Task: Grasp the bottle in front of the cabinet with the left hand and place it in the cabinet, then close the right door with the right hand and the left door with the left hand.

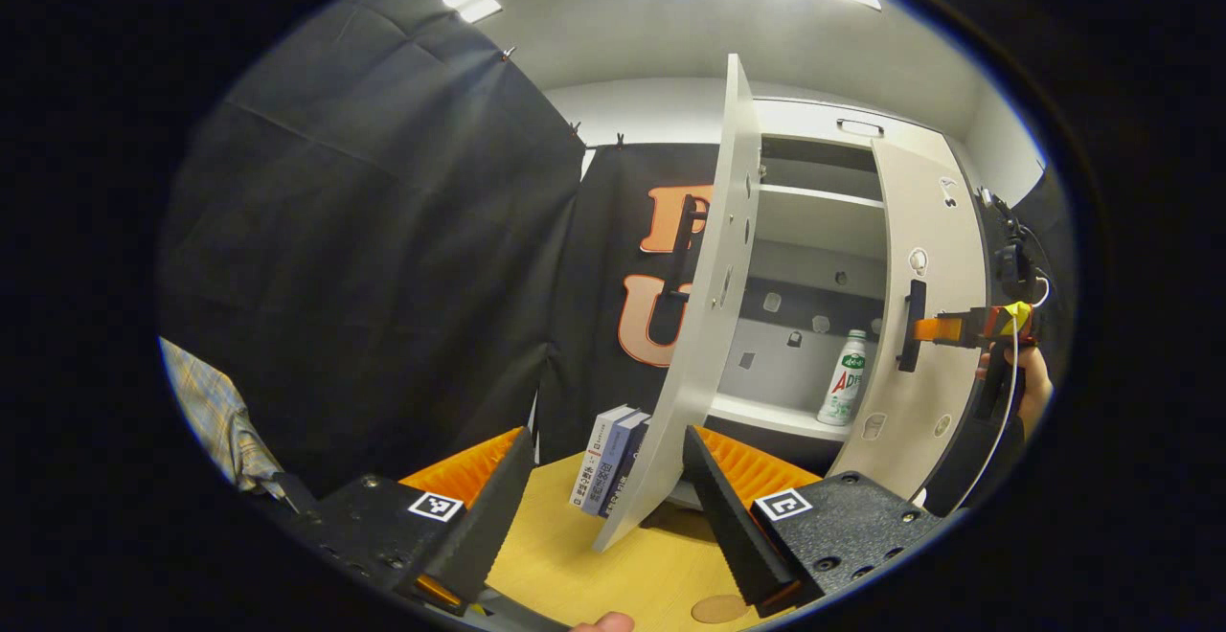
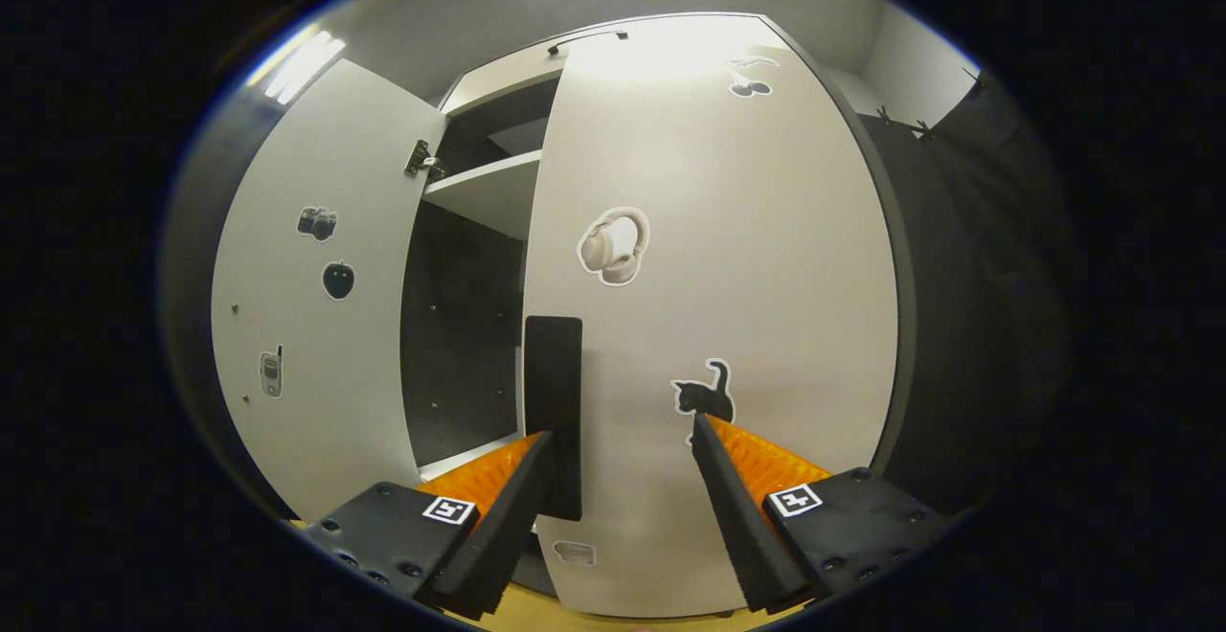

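- Tall white laminate cabinet (image 1: 824, 220) stands on the pale wooden table (image 1: 613, 565); flat white shelves inside, with a dark perforated back panel
- Slim white plastic bottle (image 1: 845, 377), with a green and red label, stands upright on the lower shelf inside the cabinet, near the right side of the opening
- Left cabinet door (image 1: 699, 326), a flat white panel with a straight dark bar handle, stands wide open and is seen nearly edge-on in the left gripper view; small stickers mark its outer face
- Right cabinet door (image 2: 709, 326), a smooth white panel, is partly swung in, leaving a gap to the interior; it carries a flat black rectangular handle (image 2: 553, 402) and cut-out stickers of headphones, a cat and cherries
- Left tool (image 1: 607, 493): jaws spread wide and holding nothing; the lower edge of the left door appears between the ribbed fingers, farther off
- Right tool (image 2: 623, 498): jaws spread wide and gripping nothing; left finger (image 2: 508, 517) lies against or just in front of the black handle, contact cannot be told; in the left gripper view this tool points at the same handle
- Small upright stack of books (image 1: 608, 460), with white and blue spines, stands on the table behind the left door
- Thin round brown disc (image 1: 718, 608) lies flat on the table near the left tool
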Demonstrator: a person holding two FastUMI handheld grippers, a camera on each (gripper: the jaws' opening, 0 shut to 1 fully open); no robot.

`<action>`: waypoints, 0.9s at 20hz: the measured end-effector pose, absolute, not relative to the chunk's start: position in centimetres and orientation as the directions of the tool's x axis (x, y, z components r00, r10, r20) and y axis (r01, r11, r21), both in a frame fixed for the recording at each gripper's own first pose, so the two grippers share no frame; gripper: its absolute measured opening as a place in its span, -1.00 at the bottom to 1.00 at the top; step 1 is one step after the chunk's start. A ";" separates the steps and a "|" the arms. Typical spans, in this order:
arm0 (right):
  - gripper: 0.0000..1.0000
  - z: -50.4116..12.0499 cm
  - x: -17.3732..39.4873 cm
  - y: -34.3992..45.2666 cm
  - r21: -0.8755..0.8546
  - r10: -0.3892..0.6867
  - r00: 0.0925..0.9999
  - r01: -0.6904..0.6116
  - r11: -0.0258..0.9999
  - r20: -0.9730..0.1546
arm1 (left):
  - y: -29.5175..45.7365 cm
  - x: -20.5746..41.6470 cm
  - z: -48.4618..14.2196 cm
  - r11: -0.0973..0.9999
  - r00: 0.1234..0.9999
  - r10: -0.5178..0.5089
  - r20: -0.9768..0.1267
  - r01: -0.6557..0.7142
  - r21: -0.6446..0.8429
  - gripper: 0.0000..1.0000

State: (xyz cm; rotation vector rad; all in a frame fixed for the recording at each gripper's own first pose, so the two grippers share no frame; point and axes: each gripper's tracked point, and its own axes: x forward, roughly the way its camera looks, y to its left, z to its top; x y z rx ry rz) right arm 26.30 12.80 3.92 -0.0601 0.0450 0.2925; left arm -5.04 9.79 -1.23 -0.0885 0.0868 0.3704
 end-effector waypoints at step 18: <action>0.91 4.1 13.8 7.4 -0.020 0.234 0.971 -0.235 0.972 -0.038 | 18.1 7.5 7.0 0.949 0.953 0.302 -0.018 -0.303 -0.089 0.91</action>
